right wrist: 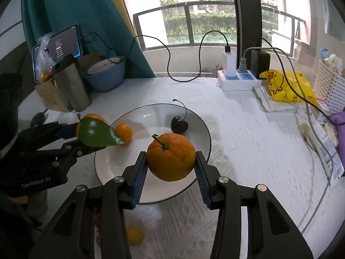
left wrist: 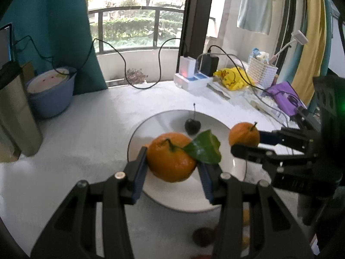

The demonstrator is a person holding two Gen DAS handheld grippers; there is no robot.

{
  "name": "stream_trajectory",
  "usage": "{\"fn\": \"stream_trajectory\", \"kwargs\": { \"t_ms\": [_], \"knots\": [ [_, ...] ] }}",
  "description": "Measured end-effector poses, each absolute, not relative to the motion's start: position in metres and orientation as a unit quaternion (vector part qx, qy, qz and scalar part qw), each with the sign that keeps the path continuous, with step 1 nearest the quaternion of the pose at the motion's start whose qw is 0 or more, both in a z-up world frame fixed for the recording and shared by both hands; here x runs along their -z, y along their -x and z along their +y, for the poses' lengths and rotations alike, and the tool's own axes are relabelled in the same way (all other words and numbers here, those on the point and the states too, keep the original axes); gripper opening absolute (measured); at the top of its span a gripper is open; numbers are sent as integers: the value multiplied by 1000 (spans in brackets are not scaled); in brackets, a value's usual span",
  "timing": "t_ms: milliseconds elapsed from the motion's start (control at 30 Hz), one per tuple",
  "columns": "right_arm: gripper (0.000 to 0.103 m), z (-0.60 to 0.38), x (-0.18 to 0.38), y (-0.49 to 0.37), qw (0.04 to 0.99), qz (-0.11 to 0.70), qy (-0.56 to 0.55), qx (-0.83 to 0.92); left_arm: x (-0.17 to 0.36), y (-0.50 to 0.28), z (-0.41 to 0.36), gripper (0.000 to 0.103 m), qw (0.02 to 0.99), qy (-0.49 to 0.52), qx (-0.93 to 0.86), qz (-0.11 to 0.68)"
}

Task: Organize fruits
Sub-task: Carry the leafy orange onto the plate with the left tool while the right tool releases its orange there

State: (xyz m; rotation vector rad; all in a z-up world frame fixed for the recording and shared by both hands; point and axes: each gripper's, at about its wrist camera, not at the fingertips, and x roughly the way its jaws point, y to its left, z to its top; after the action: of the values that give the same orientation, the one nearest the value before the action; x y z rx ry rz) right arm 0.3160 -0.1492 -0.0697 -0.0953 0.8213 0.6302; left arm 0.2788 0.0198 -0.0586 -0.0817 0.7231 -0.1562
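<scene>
My left gripper is shut on a tangerine with a green leaf, held above the near part of a white plate. It also shows in the right wrist view, at the plate's left edge. My right gripper is shut on a second tangerine, held above the plate; it shows at the plate's right edge in the left wrist view. A dark cherry lies on the plate's far side. A small orange fruit lies on the plate's left side.
A blue basin, a steel cup and a tablet stand at the back left. A power strip with chargers, a yellow bag and a white basket stand at the back right. Blurred fruits lie below the grippers.
</scene>
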Motion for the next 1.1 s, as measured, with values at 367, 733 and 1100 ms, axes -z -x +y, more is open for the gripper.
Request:
{"fn": "stream_trajectory", "kwargs": {
  "t_ms": [367, 733, 1100],
  "knots": [
    [46, -130, 84, -346, 868, 396, 67, -293, 72, -322, 24, 46, 928, 42, 76, 361],
    [46, -112, 99, -358, 872, 393, 117, -268, 87, -344, 30, 46, 920, 53, 69, 383],
    [48, -110, 102, -362, 874, 393, 121, -260, 93, -351, 33, 47, 909, 68, 57, 408]
  ]
}}
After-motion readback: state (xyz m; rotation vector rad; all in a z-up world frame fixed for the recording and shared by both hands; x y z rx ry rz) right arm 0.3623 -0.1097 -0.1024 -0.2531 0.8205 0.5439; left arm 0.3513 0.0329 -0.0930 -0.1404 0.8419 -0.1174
